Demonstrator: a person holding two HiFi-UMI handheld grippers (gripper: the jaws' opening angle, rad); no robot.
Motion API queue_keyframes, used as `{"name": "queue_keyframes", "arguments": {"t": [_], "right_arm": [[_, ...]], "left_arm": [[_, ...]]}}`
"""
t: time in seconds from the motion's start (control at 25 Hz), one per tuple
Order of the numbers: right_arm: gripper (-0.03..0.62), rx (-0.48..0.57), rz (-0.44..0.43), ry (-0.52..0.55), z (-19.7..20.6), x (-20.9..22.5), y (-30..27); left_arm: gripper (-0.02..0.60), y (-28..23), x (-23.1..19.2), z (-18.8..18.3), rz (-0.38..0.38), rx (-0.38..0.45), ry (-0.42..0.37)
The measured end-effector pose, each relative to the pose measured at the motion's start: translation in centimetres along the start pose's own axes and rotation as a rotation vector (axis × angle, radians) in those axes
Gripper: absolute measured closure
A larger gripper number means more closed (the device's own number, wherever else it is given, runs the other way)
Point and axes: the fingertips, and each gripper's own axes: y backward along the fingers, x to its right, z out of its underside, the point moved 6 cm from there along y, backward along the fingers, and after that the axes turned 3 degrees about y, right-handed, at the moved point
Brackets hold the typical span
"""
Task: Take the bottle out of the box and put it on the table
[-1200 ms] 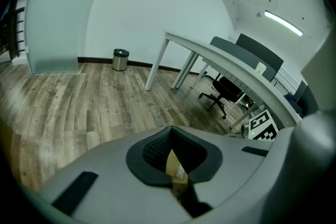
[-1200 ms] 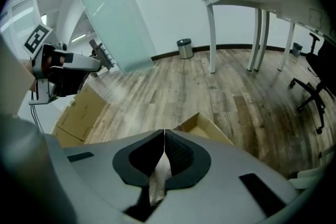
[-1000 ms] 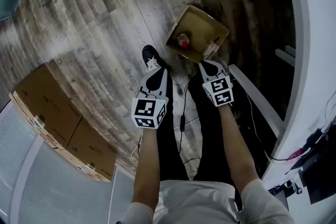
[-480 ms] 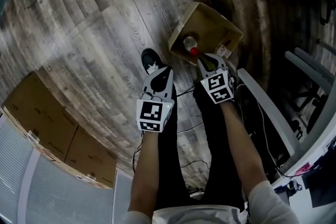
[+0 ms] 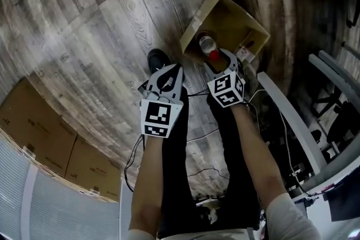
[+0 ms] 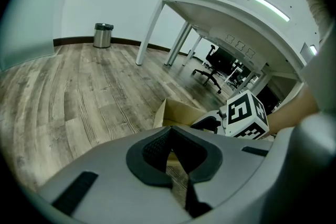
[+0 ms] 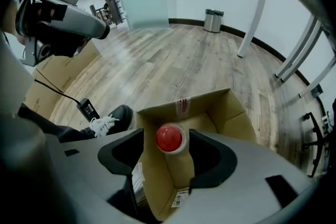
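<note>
R gripper (image 5: 223,60) first, head view: it has dropped to the near rim of the box (image 5: 228,8), which sits at 1 o'clock on the floor. A sec ago it hung well short of that rim. The bottle (image 5: 207,43) stands in the box's 7 o'clock corner, red cap up, tips right over it. L gripper (image 5: 163,73) has come down too and is parked at 9 o'clock of the R one, off the box. L gripper view: L gripper (image 6: 171,135) has its jaws together, nothing in them. The box (image 6: 181,111) shows just past the tips, and the table (image 6: 226,8) is up at 1 o'clock, well apart. R gripper view: R gripper (image 7: 167,142) has jaws that have just been opening and now stand wide. The bottle (image 7: 169,137) is dead centre between the pads but not pinched, gap on both sides. The box (image 7: 239,115) wall rises behind at 12. Looks like reach done, grab pending. The bottle's not out yet, and prob. needs a bit more descent, then a squeeze below the cap.
</note>
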Motion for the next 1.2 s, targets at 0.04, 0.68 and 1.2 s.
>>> {"name": "queue_keyframes", "arguments": {"t": [0.04,0.68,1.2], "right_arm": [[0.312,-0.006,0.013,0.004,0.1,0.1,-0.3],[0.41,-0.068,0.025,0.109,-0.3,0.3,1.4],[0.413,0.0,0.021,0.169,-2.7,1.1,13.8]], "left_arm": [[0.568,-0.2,-0.2,0.2,0.005,-0.005,0.0],[0.568,0.2,0.6,-1.3,0.04,-0.038,-0.04],[0.568,3.2,7.7,-7.5,0.07,-0.016,-0.067]]}}
